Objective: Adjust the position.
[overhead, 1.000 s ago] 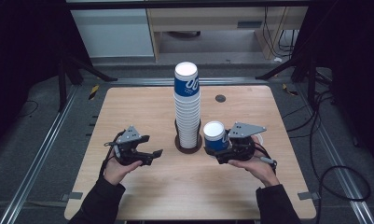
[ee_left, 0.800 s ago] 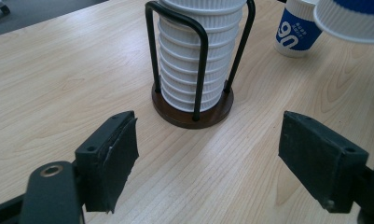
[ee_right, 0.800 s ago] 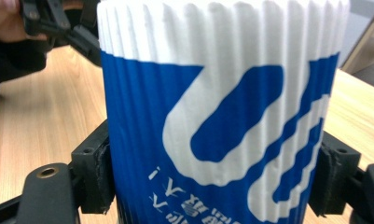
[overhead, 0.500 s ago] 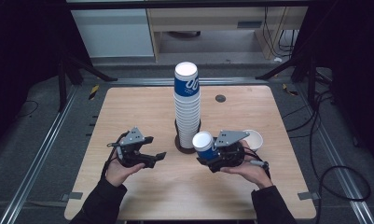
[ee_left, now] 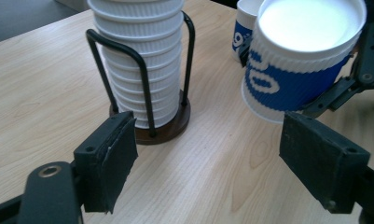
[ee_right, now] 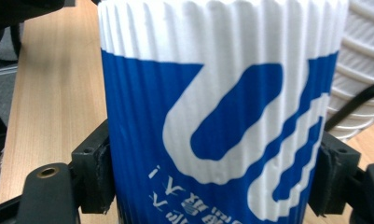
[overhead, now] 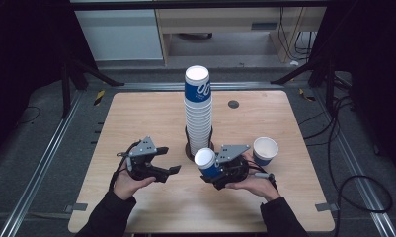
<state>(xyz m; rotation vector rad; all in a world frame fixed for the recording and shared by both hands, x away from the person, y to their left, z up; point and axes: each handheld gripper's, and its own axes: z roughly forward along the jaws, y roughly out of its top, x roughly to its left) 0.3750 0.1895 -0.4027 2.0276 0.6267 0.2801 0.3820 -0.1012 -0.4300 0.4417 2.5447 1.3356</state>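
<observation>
right gripper: I'm clamping the blue paper cup
cup base: cropped in right gripper view
left gripper: jaws spread, empty

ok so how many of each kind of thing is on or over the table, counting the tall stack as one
cup stacks: 1, the tall stack
wire holders: 1, the black holder around the stack
single cups: 2, the held cup and the standing cup
hand-held grippers: 2, left hand-held gripper and right hand-held gripper
total: 6
</observation>
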